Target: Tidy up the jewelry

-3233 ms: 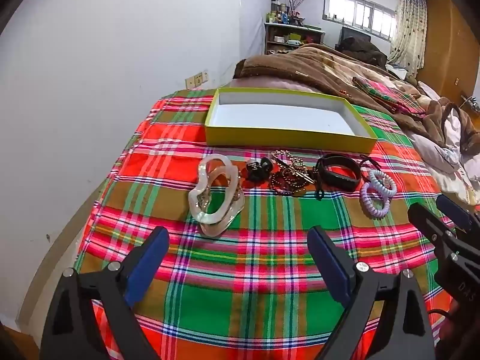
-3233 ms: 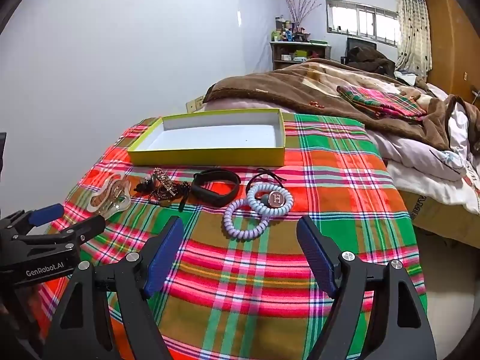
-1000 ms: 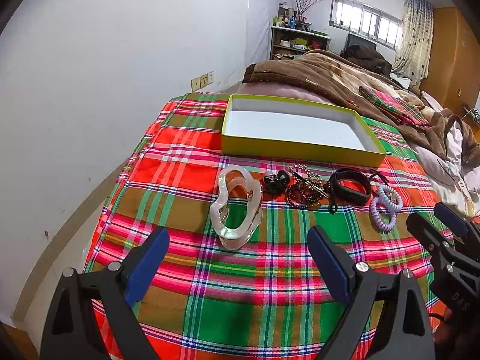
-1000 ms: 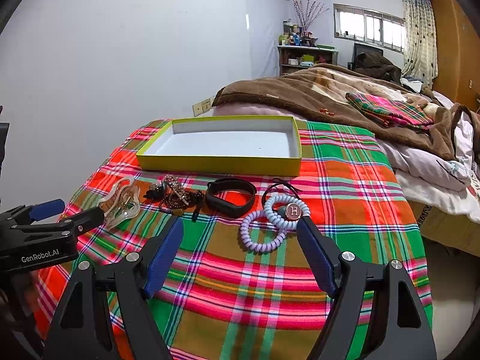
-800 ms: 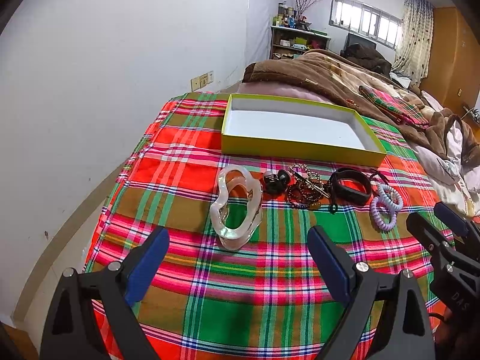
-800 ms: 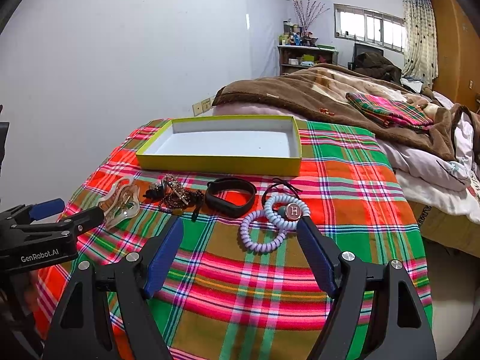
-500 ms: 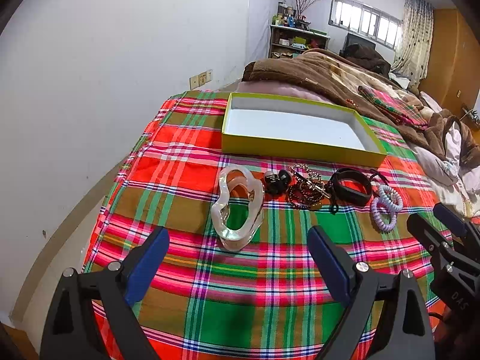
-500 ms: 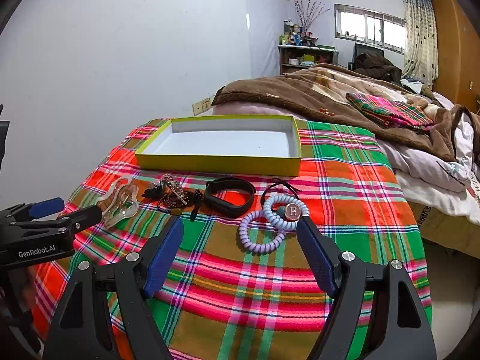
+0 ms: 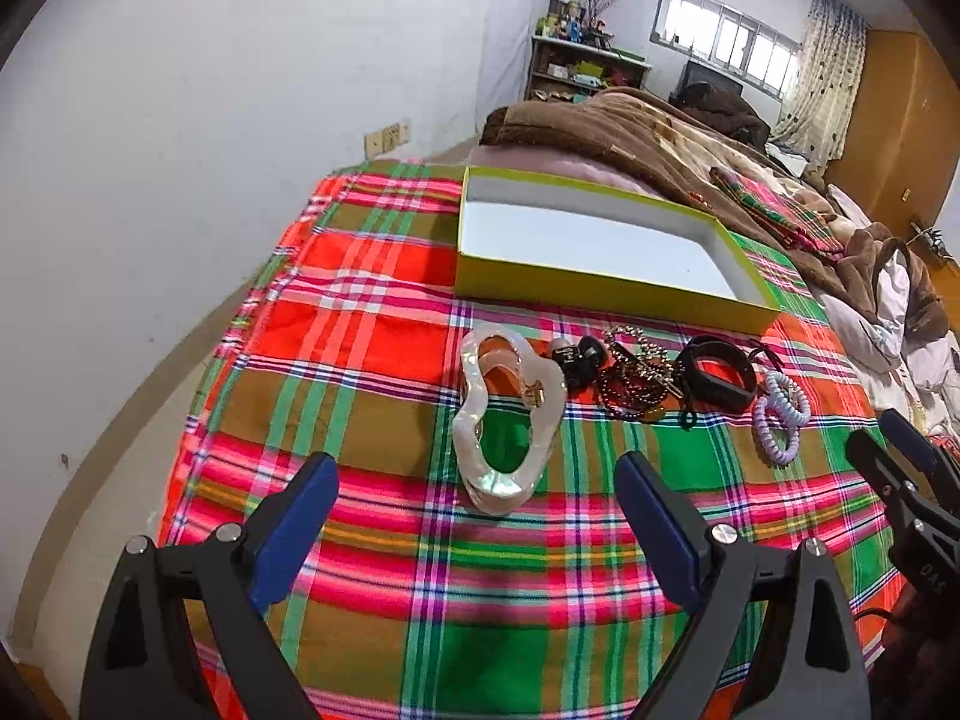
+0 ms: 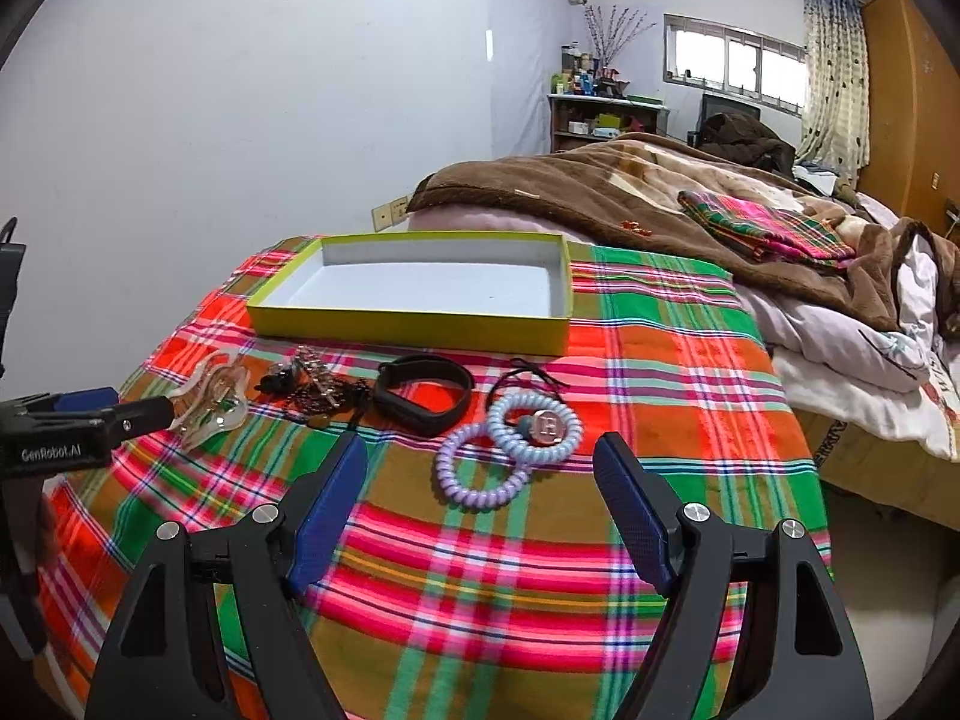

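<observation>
An empty yellow-green box (image 9: 594, 289) (image 10: 414, 324) lies on the plaid cloth. In front of it lies a row of jewelry: a pearly white wavy bangle (image 9: 480, 438) (image 10: 210, 405), a small black piece (image 9: 576, 360), a dark bead tangle (image 9: 636, 381) (image 10: 318, 387), a black band (image 9: 720, 375) (image 10: 423, 396) and lilac spiral ties (image 9: 777, 411) (image 10: 510, 450). My left gripper (image 9: 477, 489) is open and empty, just short of the bangle. My right gripper (image 10: 480, 480) is open and empty, above the spiral ties.
The plaid cloth (image 9: 372, 396) covers the bed end, with a white wall to the left. A brown blanket (image 10: 600, 192) and folded plaid cloth (image 10: 768, 228) lie behind the box. The bed edge drops off at the right (image 10: 840, 468).
Both grippers have moved slightly forward toward the jewelry row. Nothing has been taken hold of; both stay open.
</observation>
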{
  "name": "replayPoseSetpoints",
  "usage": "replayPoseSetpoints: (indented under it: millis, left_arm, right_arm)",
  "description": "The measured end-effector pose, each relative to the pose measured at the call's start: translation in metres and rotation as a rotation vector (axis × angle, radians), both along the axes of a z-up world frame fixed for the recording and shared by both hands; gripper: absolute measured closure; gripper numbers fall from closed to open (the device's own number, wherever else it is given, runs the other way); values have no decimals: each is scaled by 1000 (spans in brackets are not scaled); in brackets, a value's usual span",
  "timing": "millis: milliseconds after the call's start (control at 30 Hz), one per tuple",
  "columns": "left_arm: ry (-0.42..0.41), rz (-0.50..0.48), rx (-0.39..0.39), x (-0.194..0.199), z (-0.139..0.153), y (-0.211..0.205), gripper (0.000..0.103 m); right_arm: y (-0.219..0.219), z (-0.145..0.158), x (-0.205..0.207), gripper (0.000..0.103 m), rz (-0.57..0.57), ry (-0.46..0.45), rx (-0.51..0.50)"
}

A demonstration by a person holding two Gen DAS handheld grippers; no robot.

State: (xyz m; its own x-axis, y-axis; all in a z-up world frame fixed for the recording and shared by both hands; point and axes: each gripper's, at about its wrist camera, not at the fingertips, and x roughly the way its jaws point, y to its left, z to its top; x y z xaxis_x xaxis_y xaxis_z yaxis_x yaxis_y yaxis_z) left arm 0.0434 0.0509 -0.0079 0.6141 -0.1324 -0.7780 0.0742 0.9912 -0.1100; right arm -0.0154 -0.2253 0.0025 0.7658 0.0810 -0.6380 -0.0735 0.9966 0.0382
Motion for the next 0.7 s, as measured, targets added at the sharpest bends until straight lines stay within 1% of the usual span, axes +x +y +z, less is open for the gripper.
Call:
replayPoseSetpoints:
  millis: [67, 200, 300, 400, 433, 500, 700]
  left_arm:
    - [20, -3, -13, 6, -3, 2, 9]
    - [24, -5, -34, 16, -7, 4, 11]
    - [46, -23, -18, 23, -14, -2, 12]
    - [69, -36, -18, 28, -21, -7, 17]
    - [76, -36, -20, 30, -23, -7, 21]
    - [78, -38, -7, 31, -26, -10, 22]
    - [99, -43, 0, 39, -34, -11, 34]
  right_arm:
    - [-6, 0, 0, 25, -13, 1, 1]
    - [-14, -2, 1, 25, -29, 8, -8]
    - [-17, -4, 2, 25, -29, 14, -20]
    - [-20, -7, 5, 25, -35, 25, -23]
    - [-21, -8, 5, 25, -35, 27, -22]
    - [-23, -9, 6, 25, -33, 30, -27]
    - [-23, -11, 11, 25, -11, 34, -31]
